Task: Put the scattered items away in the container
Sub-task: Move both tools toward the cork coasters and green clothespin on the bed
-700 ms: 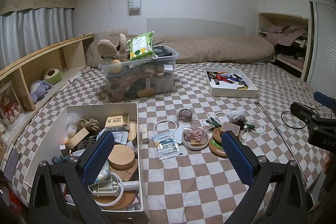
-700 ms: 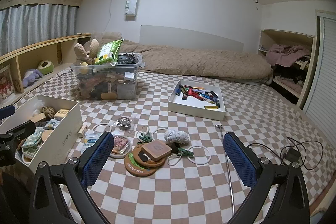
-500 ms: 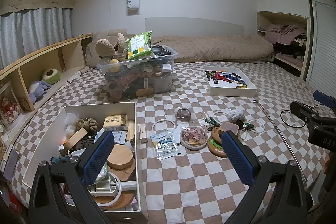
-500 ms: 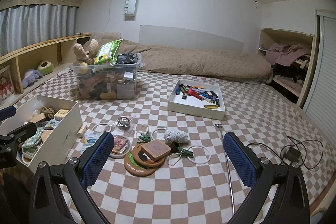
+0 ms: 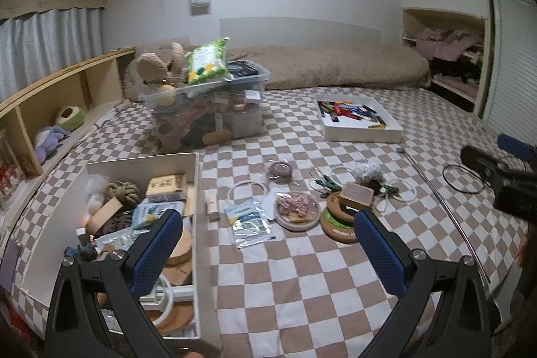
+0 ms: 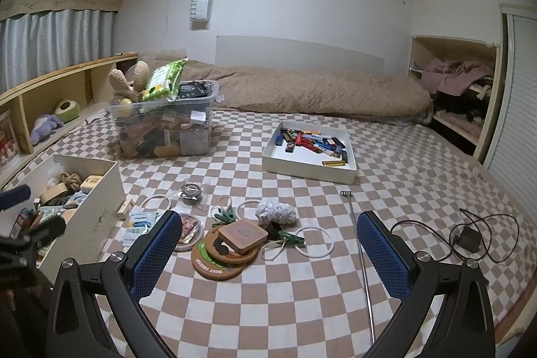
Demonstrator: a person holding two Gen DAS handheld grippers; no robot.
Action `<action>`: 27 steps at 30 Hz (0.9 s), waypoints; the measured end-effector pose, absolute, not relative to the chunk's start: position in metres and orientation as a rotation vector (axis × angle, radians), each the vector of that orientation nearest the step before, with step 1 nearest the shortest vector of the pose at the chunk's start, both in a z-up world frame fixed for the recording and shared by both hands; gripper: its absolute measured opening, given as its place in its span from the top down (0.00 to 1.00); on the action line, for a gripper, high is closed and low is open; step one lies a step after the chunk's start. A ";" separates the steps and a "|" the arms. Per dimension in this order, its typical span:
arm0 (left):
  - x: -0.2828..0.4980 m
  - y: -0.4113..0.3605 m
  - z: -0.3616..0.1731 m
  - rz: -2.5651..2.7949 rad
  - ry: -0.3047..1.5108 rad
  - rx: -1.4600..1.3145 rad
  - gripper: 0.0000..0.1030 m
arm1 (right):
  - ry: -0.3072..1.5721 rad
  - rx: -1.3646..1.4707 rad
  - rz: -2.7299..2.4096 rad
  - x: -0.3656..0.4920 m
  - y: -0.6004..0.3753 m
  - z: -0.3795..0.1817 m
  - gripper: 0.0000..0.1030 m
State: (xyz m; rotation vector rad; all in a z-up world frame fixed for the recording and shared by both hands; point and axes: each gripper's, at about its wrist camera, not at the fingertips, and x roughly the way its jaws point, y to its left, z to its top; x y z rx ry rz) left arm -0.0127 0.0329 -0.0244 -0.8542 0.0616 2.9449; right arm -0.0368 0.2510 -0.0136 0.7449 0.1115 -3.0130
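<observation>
Both my tongs, left gripper [image 5: 265,254] and right gripper [image 6: 268,254], hang released; the wooden block [image 6: 242,235] on the coasters [image 6: 221,257] lies just ahead of my right, the white box [image 6: 97,207] leftward.

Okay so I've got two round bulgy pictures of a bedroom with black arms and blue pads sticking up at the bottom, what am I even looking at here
No robot here: a person carries a two-finger gripper in each hand, each with a wide-angle camera looking along its fingers. One picture comes from the left gripper, the other from the right gripper. The blue pads are the fingertips. Both grippers are open and hold nothing.

Below them is a bed with a checkered cover. Loose things lie on it: stacked round coasters with a wooden block on top, green clips, white rings, a small dish and a plastic packet. The white open box, already partly filled, sits at the left.
</observation>
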 end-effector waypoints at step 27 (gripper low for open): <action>-0.066 0.101 -0.147 2.547 -0.008 -1.203 0.00 | -0.238 0.942 -3.040 -0.081 0.315 -0.065 0.00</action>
